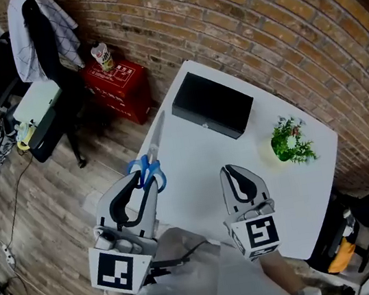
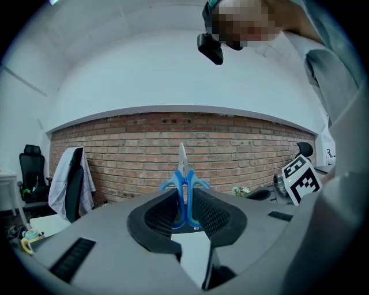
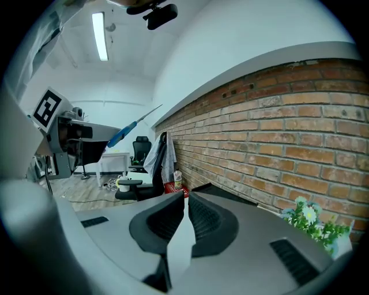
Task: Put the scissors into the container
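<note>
The blue-handled scissors (image 1: 151,171) are held up off the white table (image 1: 195,169), their closed blades pointing away toward the brick wall. My left gripper (image 1: 142,179) is shut on the handles. In the left gripper view the scissors (image 2: 183,183) stand upright between the jaws, tip up. The black box container (image 1: 212,105) lies at the far side of the table, beyond both grippers. My right gripper (image 1: 233,172) hovers over the table's middle, shut with nothing in it. From the right gripper view the scissors (image 3: 128,132) show at the left, slanting up.
A small green plant (image 1: 289,139) in a pale pot stands at the table's right, also the plant (image 3: 314,222) near the brick wall. A red crate (image 1: 116,86), a chair draped with clothes (image 1: 41,34) and cables lie on the wooden floor at the left.
</note>
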`<control>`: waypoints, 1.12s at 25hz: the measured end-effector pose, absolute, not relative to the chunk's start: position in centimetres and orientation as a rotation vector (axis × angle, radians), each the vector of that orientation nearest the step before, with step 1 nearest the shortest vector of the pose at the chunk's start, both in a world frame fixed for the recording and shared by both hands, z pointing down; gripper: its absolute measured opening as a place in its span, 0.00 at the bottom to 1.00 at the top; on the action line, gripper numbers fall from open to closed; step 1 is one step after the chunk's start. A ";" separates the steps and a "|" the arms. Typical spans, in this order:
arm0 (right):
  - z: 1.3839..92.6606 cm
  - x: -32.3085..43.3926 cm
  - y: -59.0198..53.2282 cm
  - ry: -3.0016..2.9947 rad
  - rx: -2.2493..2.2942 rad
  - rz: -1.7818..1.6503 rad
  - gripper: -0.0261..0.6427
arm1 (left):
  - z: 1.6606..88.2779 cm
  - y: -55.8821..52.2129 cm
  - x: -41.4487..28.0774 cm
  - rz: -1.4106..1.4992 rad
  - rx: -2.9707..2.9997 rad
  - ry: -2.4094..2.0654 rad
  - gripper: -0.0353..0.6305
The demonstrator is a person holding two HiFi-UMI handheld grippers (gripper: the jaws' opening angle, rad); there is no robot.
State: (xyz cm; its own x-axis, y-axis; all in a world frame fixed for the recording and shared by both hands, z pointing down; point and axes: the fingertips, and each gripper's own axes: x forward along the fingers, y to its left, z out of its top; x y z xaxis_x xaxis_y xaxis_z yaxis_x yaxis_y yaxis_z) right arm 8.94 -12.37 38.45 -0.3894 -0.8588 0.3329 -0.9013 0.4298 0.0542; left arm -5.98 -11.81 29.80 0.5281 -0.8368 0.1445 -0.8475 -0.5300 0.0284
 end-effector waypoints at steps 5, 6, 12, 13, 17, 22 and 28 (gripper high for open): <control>40.7 8.1 -14.2 -2.332 1.480 0.109 0.12 | 31.1 -12.9 -6.2 0.211 2.655 -1.440 0.20; 41.2 7.9 -14.6 -2.320 1.473 0.101 0.12 | 31.4 -13.1 -6.3 0.222 2.655 -1.434 0.20; 44.4 7.9 -17.2 -2.270 1.532 0.234 0.12 | 33.3 -14.7 -6.7 0.265 2.668 -1.394 0.20; 45.0 8.0 -17.8 -2.266 1.551 0.268 0.12 | 33.7 -14.9 -6.8 0.270 2.661 -1.390 0.20; 47.0 8.7 -20.2 -2.255 1.650 0.447 0.12 | 34.8 -16.0 -7.4 0.293 2.645 -1.386 0.20; 50.3 9.4 -22.9 -2.183 1.681 0.528 0.12 | 36.1 -17.2 -7.9 0.310 2.646 -1.372 0.20; 53.4 9.2 -25.2 -2.098 1.686 0.575 0.12 | 37.2 -18.3 -8.6 0.318 2.635 -1.364 0.20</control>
State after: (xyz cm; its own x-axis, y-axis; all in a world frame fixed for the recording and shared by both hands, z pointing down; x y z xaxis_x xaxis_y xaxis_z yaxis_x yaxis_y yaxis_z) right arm 9.25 -25.22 53.40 -0.2029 -0.8197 0.5356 -0.9783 0.1937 -0.0740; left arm -8.58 -18.29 37.17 0.5623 -0.7853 0.2589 -0.8188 -0.5725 0.0418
